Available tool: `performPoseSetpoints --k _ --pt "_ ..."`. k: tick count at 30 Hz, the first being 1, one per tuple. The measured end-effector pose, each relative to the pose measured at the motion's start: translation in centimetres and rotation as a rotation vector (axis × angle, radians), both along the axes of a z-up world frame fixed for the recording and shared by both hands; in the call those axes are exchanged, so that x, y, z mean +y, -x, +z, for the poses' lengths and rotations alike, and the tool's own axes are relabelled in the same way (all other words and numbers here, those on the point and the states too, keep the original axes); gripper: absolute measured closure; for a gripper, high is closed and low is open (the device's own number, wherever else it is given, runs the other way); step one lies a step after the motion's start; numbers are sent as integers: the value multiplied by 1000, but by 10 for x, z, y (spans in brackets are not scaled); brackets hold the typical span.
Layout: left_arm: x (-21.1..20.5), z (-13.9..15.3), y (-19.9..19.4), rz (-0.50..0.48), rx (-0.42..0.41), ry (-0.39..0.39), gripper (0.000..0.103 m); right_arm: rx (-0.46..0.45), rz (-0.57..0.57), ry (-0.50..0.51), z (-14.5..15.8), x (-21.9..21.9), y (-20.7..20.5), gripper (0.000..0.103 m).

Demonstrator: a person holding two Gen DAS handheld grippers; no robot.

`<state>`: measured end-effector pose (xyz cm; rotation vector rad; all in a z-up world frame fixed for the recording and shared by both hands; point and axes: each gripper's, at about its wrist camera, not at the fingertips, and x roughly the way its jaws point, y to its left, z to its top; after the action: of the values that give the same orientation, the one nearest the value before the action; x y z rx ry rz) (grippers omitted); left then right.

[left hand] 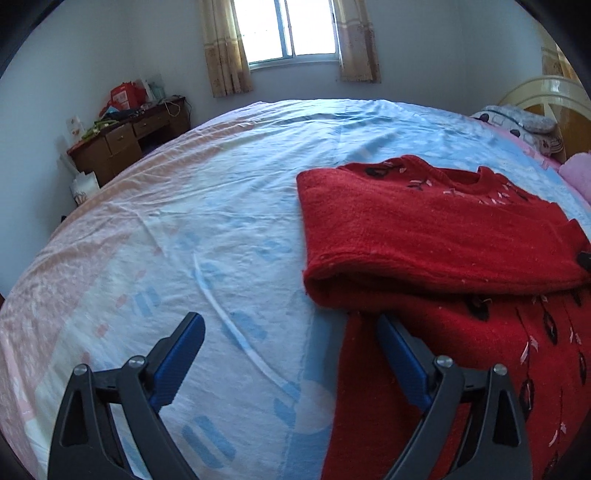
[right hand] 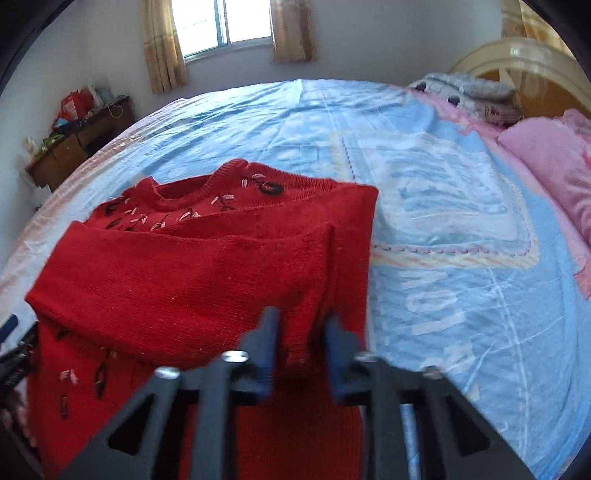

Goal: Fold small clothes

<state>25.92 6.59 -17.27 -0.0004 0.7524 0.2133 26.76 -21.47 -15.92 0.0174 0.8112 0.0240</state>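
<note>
A red knitted sweater (left hand: 424,229) with dark and pink embroidery lies on the bed, a sleeve folded across its chest. My left gripper (left hand: 291,332) is open and empty at the sweater's left edge, its right finger over the red fabric. In the right wrist view the sweater (right hand: 177,280) fills the left half. My right gripper (right hand: 303,328) is shut on a fold of the sweater's right side and holds it raised. The left gripper's tip (right hand: 9,325) shows at the far left edge.
The bed sheet (left hand: 184,229) is light blue and pink, wrinkled. Pink pillows (right hand: 546,162) and a grey blanket (right hand: 469,88) lie by the headboard (right hand: 517,59) at right. A cluttered wooden desk (left hand: 129,136) stands by the far left wall under a window (left hand: 288,29).
</note>
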Motion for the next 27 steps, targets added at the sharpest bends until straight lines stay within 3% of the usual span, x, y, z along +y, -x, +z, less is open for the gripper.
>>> performPoseSetpoints --k 1,7,14,15,17,18,21,27 --pt "1 0 0 -1 2 12 6 -26 7 19 3 4 5 94" --pt "7 -3 -1 -5 8 36 6 -124 -17 67 24 1 28 96" --pt "8 -1 0 -2 7 47 5 -29 -42 29 1 -16 18 94" --pt "9 1 2 -6 0 56 5 -37 -35 21 3 -16 20 88" --pt "11 9 6 4 -27 48 5 -36 -44 29 10 -16 24 50" --pt "10 16 7 3 -53 28 5 -48 -43 18 15 -16 27 40" --pt "9 34 1 9 -104 -5 0 -132 -16 -35 32 -11 38 40" --pt "3 31 -35 12 -65 -30 0 -128 69 -78 34 15 29 40"
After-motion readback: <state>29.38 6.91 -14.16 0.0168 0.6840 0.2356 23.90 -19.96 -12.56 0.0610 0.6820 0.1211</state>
